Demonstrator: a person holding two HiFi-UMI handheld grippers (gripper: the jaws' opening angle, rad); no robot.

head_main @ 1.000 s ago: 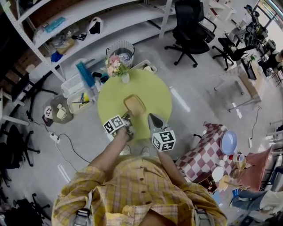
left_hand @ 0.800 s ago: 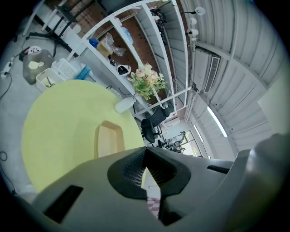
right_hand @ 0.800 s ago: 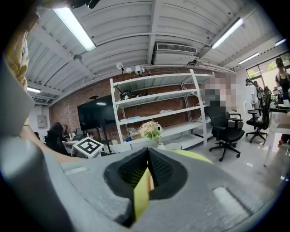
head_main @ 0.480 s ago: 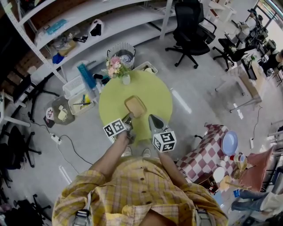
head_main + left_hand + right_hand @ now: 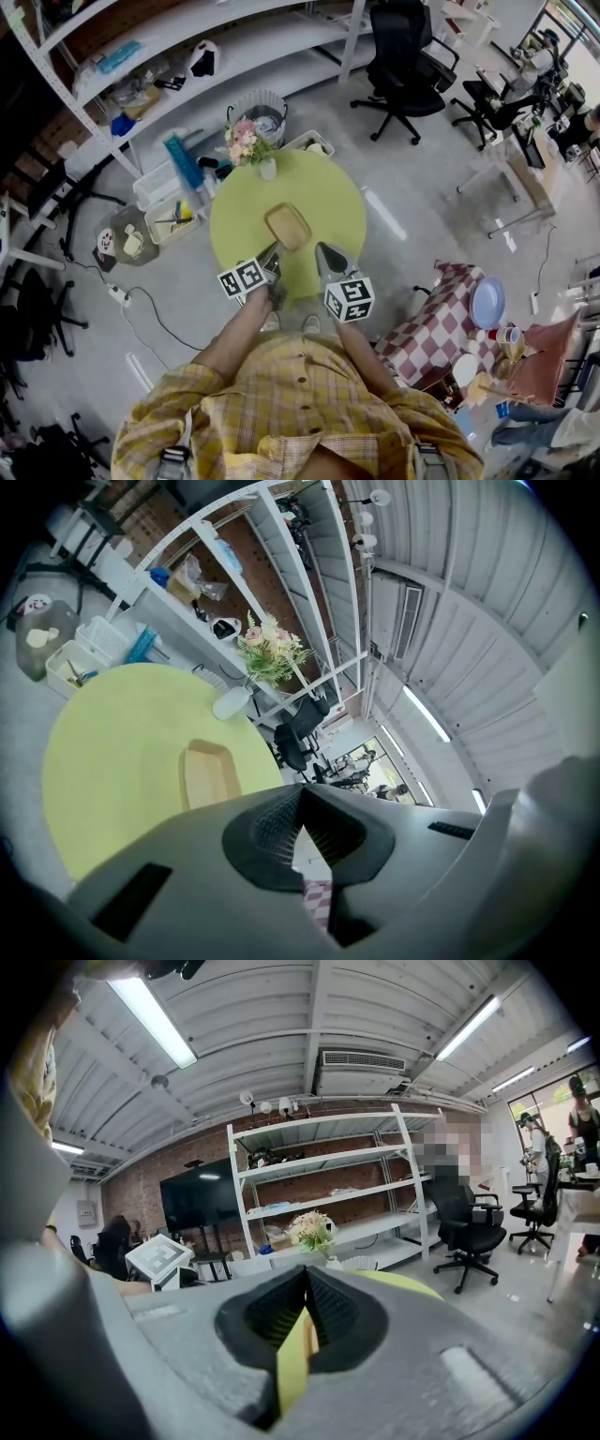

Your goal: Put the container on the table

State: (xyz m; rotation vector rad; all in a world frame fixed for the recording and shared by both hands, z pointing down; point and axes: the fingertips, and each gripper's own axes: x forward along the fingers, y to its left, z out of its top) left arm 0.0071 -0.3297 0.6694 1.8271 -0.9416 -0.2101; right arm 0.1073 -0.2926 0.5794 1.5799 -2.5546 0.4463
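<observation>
A tan, shallow rectangular container (image 5: 287,226) lies flat on the round yellow-green table (image 5: 323,192), near its middle. It shows again as the container (image 5: 208,772) on the table (image 5: 112,752) in the left gripper view, ahead of the jaws. My left gripper (image 5: 272,254) hovers just short of the container's near corner, apart from it, and this left gripper (image 5: 300,795) is shut with nothing in it. My right gripper (image 5: 322,249) is over the table's near edge, right of the container. The right gripper (image 5: 306,1275) is shut and empty too.
A vase of flowers (image 5: 247,142) stands on the table's far edge. A wire basket (image 5: 259,109), plastic bins (image 5: 161,186) and white shelving (image 5: 187,56) lie beyond. A black office chair (image 5: 403,58) is at the back right, and a checkered table (image 5: 433,324) at the right.
The left gripper has drawn back a little from the container, toward the person. The container stays still on the table and the right gripper has barely moved.
</observation>
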